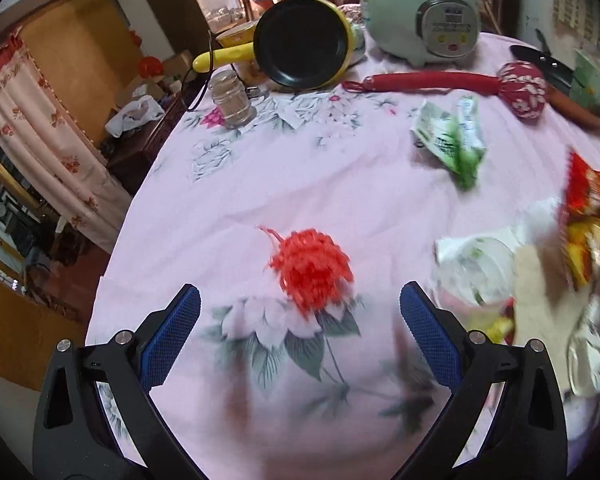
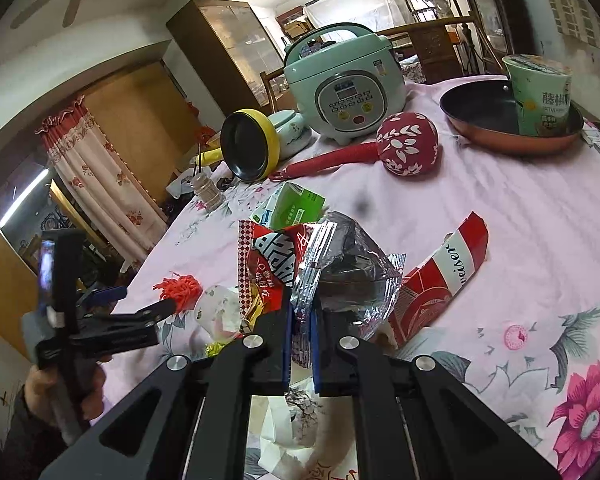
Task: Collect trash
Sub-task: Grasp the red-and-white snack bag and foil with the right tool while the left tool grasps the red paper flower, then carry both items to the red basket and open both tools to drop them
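Observation:
My right gripper point(image 2: 302, 344) is shut on a crumpled snack wrapper point(image 2: 340, 268), silver inside and red outside, which stands up from its pads. Beside it lie a red-and-white carton point(image 2: 440, 280), a green packet point(image 2: 296, 204) and a crumpled white wrapper point(image 2: 220, 308). My left gripper point(image 1: 300, 320) is open and points down at a red pom-pom point(image 1: 312, 268) on the pink floral tablecloth, just beyond its fingertips. In the right wrist view the left gripper point(image 2: 140, 300) sits at the left, held by a hand, with the pom-pom point(image 2: 180, 286) at its tips. The green packet point(image 1: 452, 136) and red wrapper point(image 1: 588, 216) lie to its right.
At the back stand a mint rice cooker point(image 2: 340, 92), a yellow-rimmed pan point(image 1: 304, 44), a red fabric mallet point(image 2: 404, 144), a toothpick jar point(image 1: 232, 100) and a copper pan point(image 2: 480, 120) holding a noodle cup point(image 2: 540, 92). The table edge point(image 1: 112, 248) drops off at the left.

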The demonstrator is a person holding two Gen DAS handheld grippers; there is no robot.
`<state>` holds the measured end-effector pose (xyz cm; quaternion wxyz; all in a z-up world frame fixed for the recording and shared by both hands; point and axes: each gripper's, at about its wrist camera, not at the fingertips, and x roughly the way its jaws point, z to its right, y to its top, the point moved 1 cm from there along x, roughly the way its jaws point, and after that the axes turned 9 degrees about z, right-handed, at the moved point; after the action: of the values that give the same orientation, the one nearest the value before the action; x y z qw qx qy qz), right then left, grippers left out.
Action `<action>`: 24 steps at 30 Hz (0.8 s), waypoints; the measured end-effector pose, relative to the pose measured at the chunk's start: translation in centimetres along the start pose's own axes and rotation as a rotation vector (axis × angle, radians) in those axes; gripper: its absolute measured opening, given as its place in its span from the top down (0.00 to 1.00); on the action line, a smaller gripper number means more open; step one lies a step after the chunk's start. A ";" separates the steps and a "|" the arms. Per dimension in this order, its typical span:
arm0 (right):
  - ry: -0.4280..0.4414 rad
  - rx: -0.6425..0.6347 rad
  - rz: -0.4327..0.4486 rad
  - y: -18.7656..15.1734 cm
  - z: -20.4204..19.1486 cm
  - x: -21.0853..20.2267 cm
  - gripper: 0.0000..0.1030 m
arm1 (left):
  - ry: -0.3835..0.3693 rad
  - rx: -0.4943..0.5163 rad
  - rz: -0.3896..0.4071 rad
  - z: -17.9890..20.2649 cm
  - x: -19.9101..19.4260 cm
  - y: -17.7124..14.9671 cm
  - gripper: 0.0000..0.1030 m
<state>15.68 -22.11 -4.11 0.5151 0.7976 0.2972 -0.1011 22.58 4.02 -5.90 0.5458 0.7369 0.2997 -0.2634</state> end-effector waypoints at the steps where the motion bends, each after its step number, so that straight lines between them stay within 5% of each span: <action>1: 0.001 0.005 0.000 0.0 0.1 0.0 0.92 | -0.003 -0.008 -0.007 0.0 0.6 0.2 0.07; 8: 0.027 0.018 -0.015 0.0 -0.1 0.2 0.92 | -0.010 -0.031 -0.043 -0.6 3.6 0.6 0.16; 10: 0.028 0.021 -0.027 -0.2 -0.1 0.4 0.92 | -0.024 -0.040 -0.056 -0.6 4.1 0.6 0.36; 12: 0.028 0.018 -0.032 -0.3 -0.2 0.6 0.92 | -0.039 -0.041 -0.081 -0.5 4.7 0.4 0.69; 16: 0.012 0.017 -0.045 -0.4 -0.1 1.0 0.92 | 0.007 -0.037 -0.030 -0.5 3.6 0.7 0.72; 24: -0.011 -0.007 -0.051 -0.7 -0.2 1.1 0.92 | -0.064 -0.081 0.116 -0.9 -5.2 -0.1 0.73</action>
<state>16.15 -21.33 -5.08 0.5167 0.7874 0.3149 -0.1177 19.02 4.10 -1.97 0.5988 0.7216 0.2493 -0.2421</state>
